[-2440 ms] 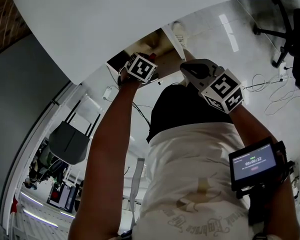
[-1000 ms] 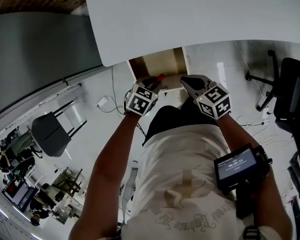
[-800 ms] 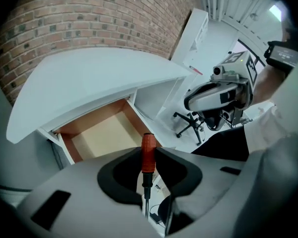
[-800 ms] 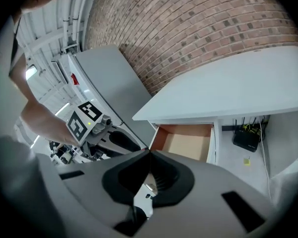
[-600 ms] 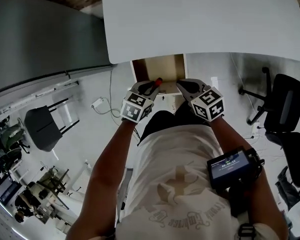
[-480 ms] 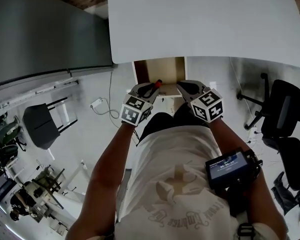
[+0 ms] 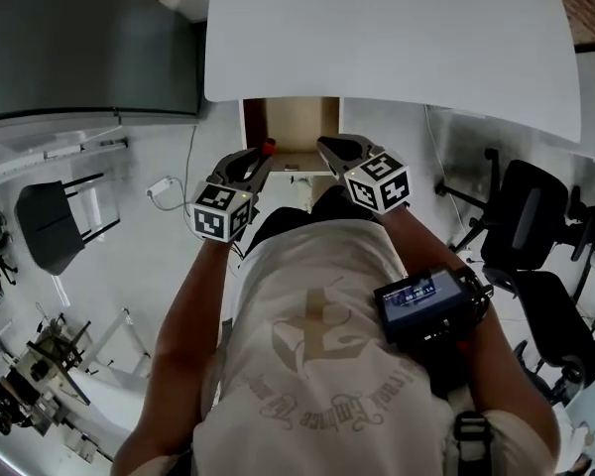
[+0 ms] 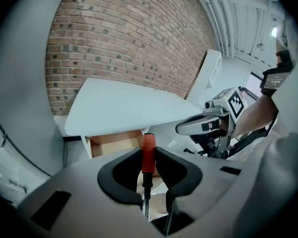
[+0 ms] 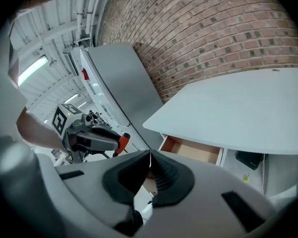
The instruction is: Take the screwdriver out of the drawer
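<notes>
The screwdriver (image 8: 148, 151) has a red handle and a dark shaft, and my left gripper (image 8: 148, 155) is shut on the handle. In the head view the left gripper (image 7: 259, 159) holds the screwdriver (image 7: 268, 148) in the air in front of the open wooden drawer (image 7: 290, 123), which sits under the white table (image 7: 387, 38). My right gripper (image 7: 329, 146) hovers beside it with its jaws together and nothing between them. The right gripper view shows those shut jaws (image 9: 149, 163), the left gripper (image 9: 92, 138) with the screwdriver (image 9: 122, 142), and the drawer (image 9: 193, 151).
Black office chairs (image 7: 528, 228) stand on the floor at the right. A grey chair (image 7: 45, 221) is at the left, and a white cable (image 7: 171, 186) lies near it. A grey cabinet (image 7: 89, 48) stands beside the table. A brick wall (image 8: 124, 38) rises behind.
The left gripper has come up out of the drawer with the screwdriver and rolled over. The right gripper has risen a little too. The head view has swung round.
</notes>
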